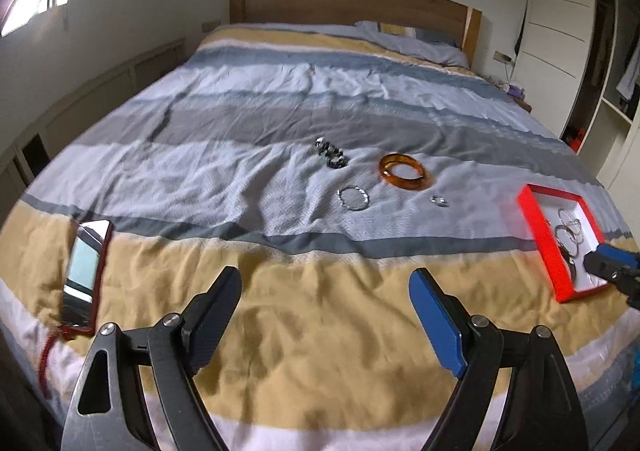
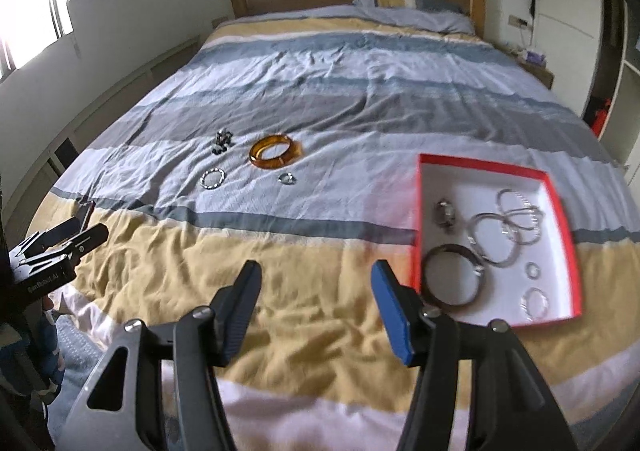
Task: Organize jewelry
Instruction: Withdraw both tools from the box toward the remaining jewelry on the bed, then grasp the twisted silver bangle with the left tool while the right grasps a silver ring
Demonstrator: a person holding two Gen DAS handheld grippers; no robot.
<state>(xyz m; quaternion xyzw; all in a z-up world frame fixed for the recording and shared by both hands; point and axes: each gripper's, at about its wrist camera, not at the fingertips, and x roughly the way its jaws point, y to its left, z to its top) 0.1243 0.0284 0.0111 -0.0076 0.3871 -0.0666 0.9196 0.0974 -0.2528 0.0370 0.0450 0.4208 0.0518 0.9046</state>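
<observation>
Lying at far left on the striped bed cover (image 1: 280, 311): phone in red case (image 1: 86, 271), screen up. Left tongs (image 1: 324, 291) spread wide, holding nothing, above the yellow band. Farther back, loose on the pale stripe, well apart from the box: beaded bracelet (image 2: 222, 141), silver twisted bangle (image 2: 213, 178), amber bangle (image 2: 275, 152), small silver ring (image 2: 287, 178) just beside the amber one. Right tongs (image 2: 316, 283) also spread wide, nothing gripped, blue pad close to the near-left corner of the red box (image 2: 560, 207). Inside the box: dark bangle (image 2: 454, 277), several overlapping silver bangles (image 2: 516, 227), smaller rings, one dark clustered piece.
</observation>
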